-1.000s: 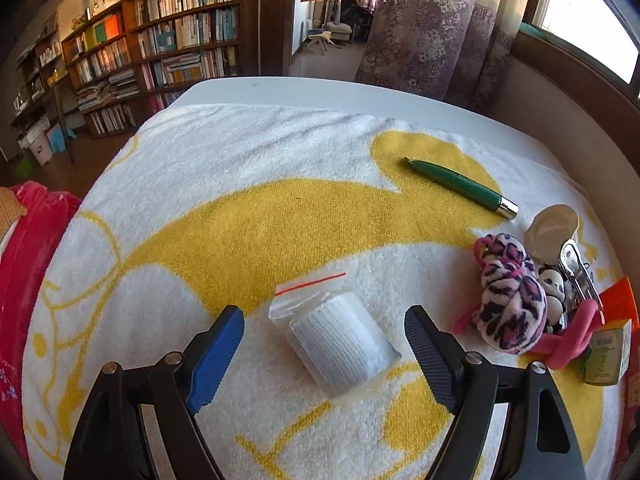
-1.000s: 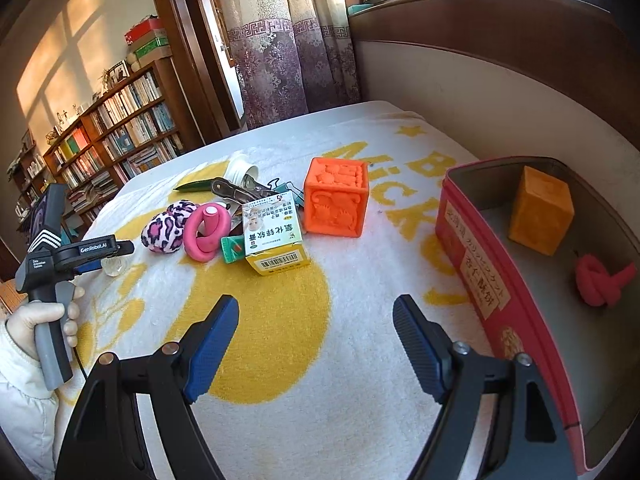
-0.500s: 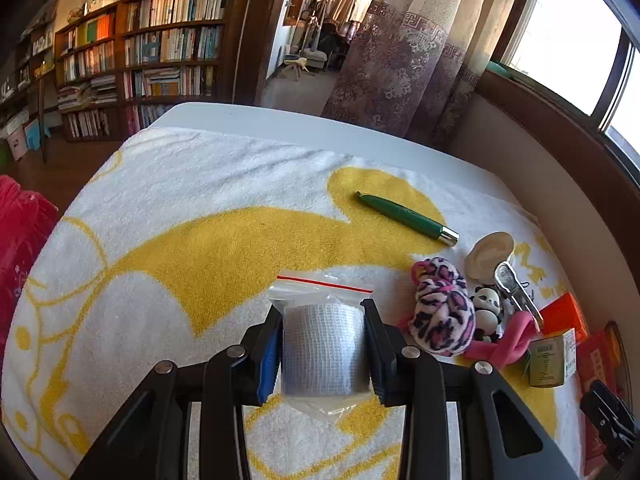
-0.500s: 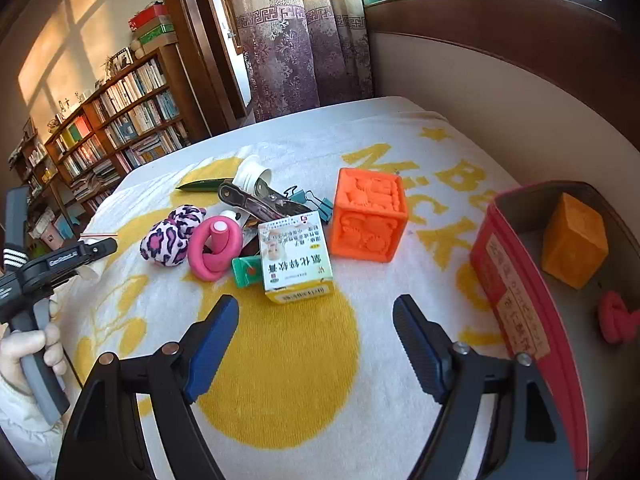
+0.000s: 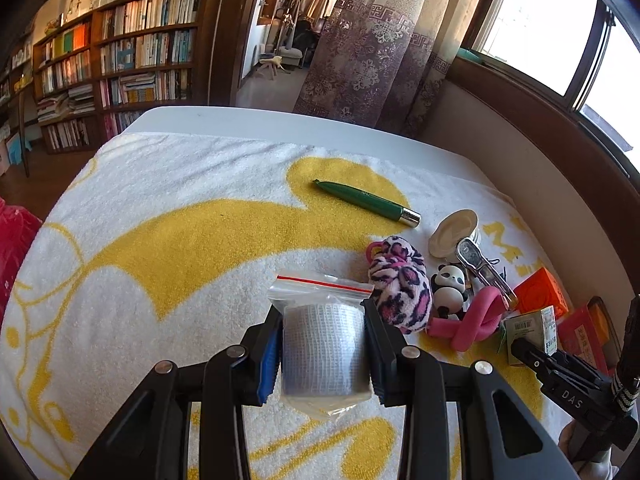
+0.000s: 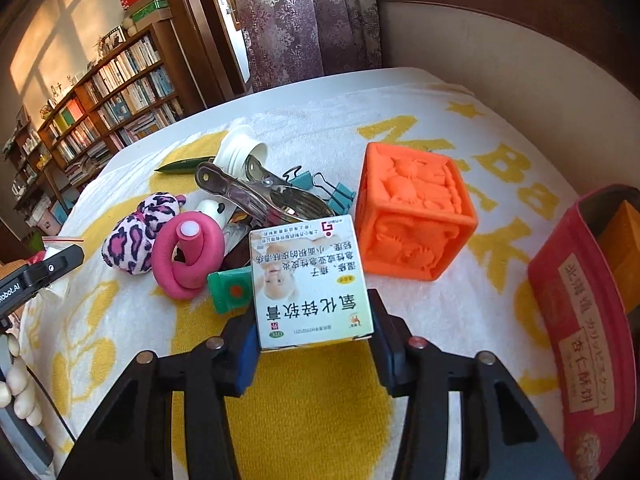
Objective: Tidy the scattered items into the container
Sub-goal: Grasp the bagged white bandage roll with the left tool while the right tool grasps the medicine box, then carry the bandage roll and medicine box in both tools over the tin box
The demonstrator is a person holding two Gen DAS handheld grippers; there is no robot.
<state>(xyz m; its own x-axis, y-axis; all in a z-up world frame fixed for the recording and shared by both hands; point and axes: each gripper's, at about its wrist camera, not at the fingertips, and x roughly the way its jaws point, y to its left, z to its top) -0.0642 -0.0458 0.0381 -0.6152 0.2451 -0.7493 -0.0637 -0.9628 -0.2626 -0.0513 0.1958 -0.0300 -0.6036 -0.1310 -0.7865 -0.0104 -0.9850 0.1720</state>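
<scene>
My left gripper (image 5: 322, 350) is shut on a bagged white bandage roll (image 5: 323, 346) and holds it above the towel. My right gripper (image 6: 314, 350) is shut on a white medicine box (image 6: 310, 284) that rests on the towel. The red container (image 6: 588, 320) is at the right, with a yellow block (image 6: 624, 240) inside. An orange cube (image 6: 416, 210) stands beside the box. A pink foam curler (image 6: 188, 254), a leopard scrunchie (image 6: 134, 240), a metal clip (image 6: 256, 196), teal binder clips (image 6: 320, 188), a green tube (image 6: 230, 290), a white cap (image 6: 240, 150), a green pen (image 5: 366, 202) and a panda figure (image 5: 450, 288) lie scattered.
A white and yellow towel (image 5: 168, 240) covers the table. A wall and window sill run along the right. Bookshelves (image 5: 120, 68) and curtains (image 5: 368, 48) stand beyond the far edge. The towel's left half holds no items.
My left gripper shut on the bandage roll and lifted it, turning right. My right gripper moved forward to the medicine box and shut on it.
</scene>
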